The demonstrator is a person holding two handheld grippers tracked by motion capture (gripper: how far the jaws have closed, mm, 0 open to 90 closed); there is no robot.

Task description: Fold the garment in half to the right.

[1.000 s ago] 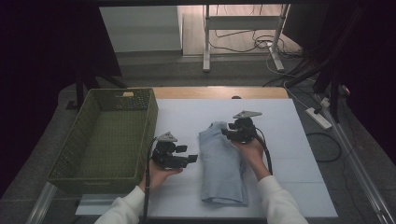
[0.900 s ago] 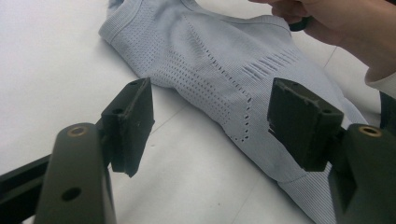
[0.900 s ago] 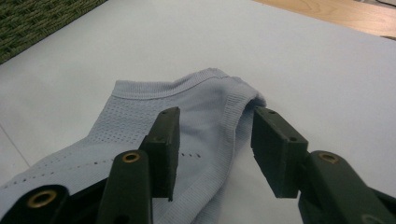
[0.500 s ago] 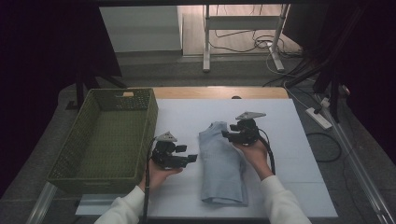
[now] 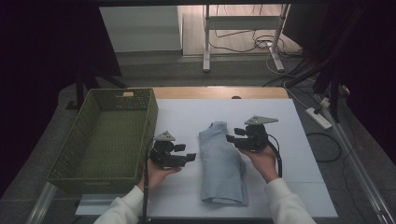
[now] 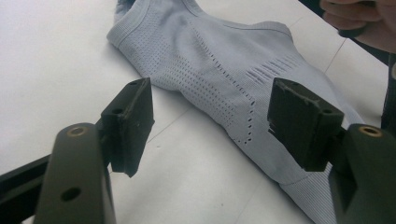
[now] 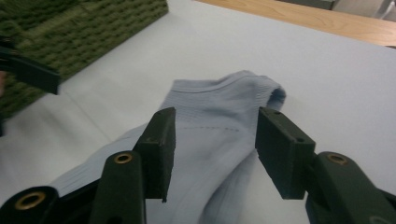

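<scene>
Currently the folded garment (image 5: pixel 222 163) lies on the white table (image 5: pixel 303 154), basket (image 5: pixel 107 135) at its nine o'clock. Left gripper (image 5: pixel 189 158) and right gripper (image 5: pixel 229 138) flank it, jaws apart, empty. Transfer to the basket remains outstanding.

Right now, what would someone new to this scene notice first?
A pale blue folded garment lies in the middle of the white table, flanked by the left gripper and the right gripper, both with open jaws. Left of them stands a large green woven basket.
</scene>
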